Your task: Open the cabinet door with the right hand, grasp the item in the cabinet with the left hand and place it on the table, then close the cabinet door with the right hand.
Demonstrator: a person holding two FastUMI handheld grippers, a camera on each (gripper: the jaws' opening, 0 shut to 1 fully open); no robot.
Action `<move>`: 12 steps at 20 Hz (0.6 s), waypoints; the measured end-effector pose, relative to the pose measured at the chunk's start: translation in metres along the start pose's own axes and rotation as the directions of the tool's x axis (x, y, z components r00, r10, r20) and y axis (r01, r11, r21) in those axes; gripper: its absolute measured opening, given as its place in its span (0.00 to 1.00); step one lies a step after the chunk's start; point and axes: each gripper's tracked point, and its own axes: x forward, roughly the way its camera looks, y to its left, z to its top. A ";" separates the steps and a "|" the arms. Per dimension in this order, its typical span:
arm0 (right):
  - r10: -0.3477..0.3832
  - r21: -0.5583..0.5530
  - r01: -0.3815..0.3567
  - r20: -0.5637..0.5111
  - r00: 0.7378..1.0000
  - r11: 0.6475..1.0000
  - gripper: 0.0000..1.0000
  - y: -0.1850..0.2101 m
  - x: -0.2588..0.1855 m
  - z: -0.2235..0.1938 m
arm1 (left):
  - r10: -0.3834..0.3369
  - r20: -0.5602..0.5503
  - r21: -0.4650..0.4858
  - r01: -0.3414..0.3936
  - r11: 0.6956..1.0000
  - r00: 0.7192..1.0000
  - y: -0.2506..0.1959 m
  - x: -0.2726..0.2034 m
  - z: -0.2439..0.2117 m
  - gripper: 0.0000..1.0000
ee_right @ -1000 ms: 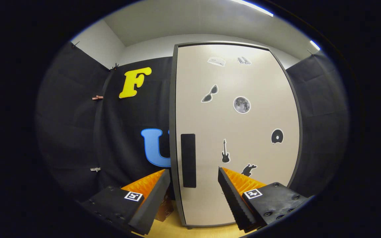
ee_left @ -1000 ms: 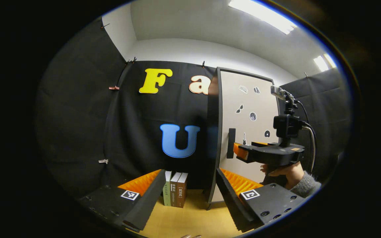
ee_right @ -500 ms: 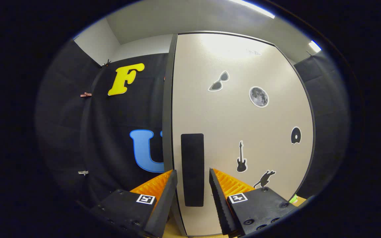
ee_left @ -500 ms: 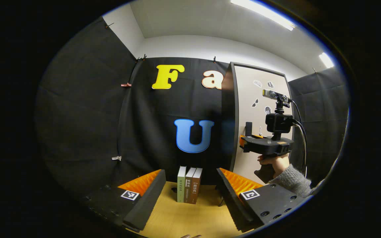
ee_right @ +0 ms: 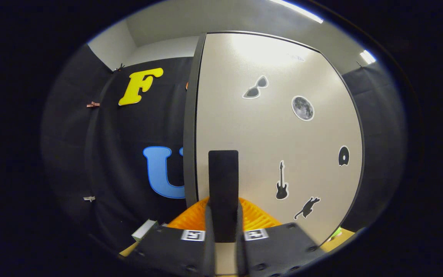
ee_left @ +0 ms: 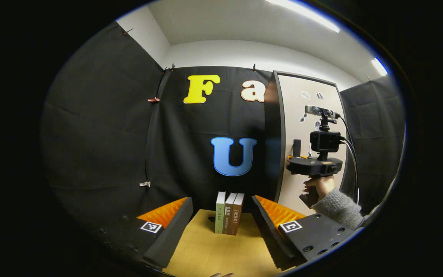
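Note:
The tall cabinet's beige door [ee_right: 283, 134], dotted with small stickers, stands shut, hiding whatever is inside. My right gripper [ee_right: 223, 231] is shut on the door's black vertical handle [ee_right: 223, 181], both fingers pressing its lower part. In the left gripper view the cabinet [ee_left: 308, 127] stands at the right, and a hand [ee_left: 319, 186] holds the right gripper [ee_left: 296, 156] against the handle [ee_left: 297, 147]. My left gripper [ee_left: 221, 231] hangs open over the wooden table [ee_left: 206, 254], with nothing between its fingers.
Three upright books [ee_left: 229, 213] stand on the table by the back wall, just left of the cabinet's dark side [ee_left: 272, 134]. A grey sleeve [ee_left: 338, 209] reaches in from the right. Black cloth walls close in the booth.
My right gripper moved up to the door and shut on the handle; a second ago it was open and farther back. The left gripper view swung left and back, with the cabinet now farther right.

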 end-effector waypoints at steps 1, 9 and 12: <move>0.023 0.011 -0.023 -0.017 1.000 1.000 0.19 0.000 -0.003 0.000 | -0.003 0.001 -0.003 0.003 1.000 1.000 0.001 0.000 0.001 0.96; 0.161 0.023 -0.160 -0.075 0.984 0.987 0.19 0.001 -0.051 0.015 | -0.073 0.031 -0.009 0.073 0.997 0.997 -0.016 -0.013 0.013 0.95; 0.184 0.023 -0.183 -0.082 0.979 0.983 0.19 -0.008 -0.077 0.023 | -0.123 0.041 -0.013 0.124 0.992 0.992 -0.033 -0.022 0.016 0.95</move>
